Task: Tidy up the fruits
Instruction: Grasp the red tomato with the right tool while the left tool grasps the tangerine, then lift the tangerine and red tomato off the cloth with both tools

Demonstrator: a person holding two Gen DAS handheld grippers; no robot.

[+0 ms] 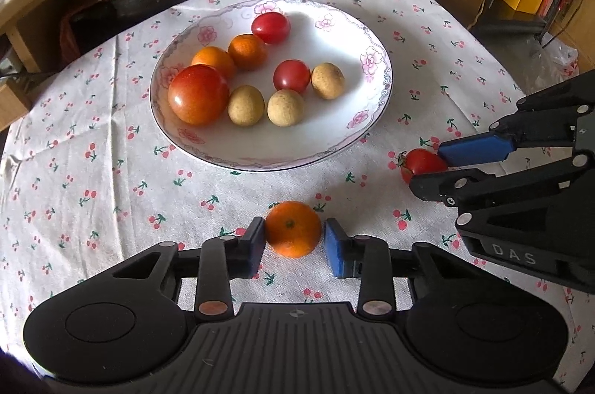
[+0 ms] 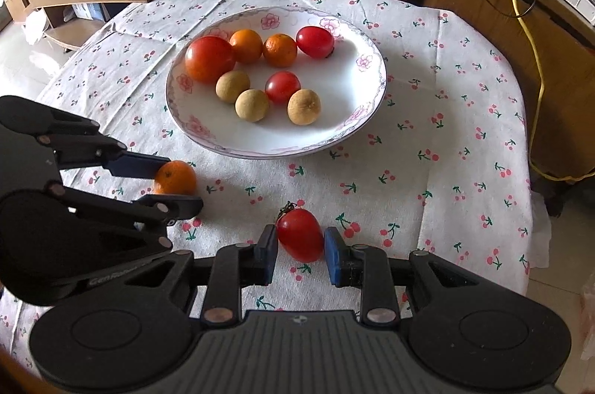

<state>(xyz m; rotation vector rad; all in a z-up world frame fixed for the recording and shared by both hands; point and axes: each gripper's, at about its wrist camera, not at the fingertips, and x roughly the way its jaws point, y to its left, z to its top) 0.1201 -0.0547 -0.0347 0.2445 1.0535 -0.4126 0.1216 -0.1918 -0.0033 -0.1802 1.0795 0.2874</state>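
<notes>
Orange (image 1: pixel 293 228) on worktop cloth (image 1: pixel 111 170) bracketed by left gripper (image 1: pixel 293 243), jaws spread, right pad not touching. Tomato (image 2: pixel 300 234) likewise bracketed by right gripper (image 2: pixel 300 254), jaws spread. Plate (image 1: pixel 223 156) loaded.

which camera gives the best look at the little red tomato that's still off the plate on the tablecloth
The right wrist view: the small tomato sits close and whole, stem visible, between the right claw's pads. In the left wrist view that tomato is small at the right edge, partly covered by that claw's fingers.
</notes>
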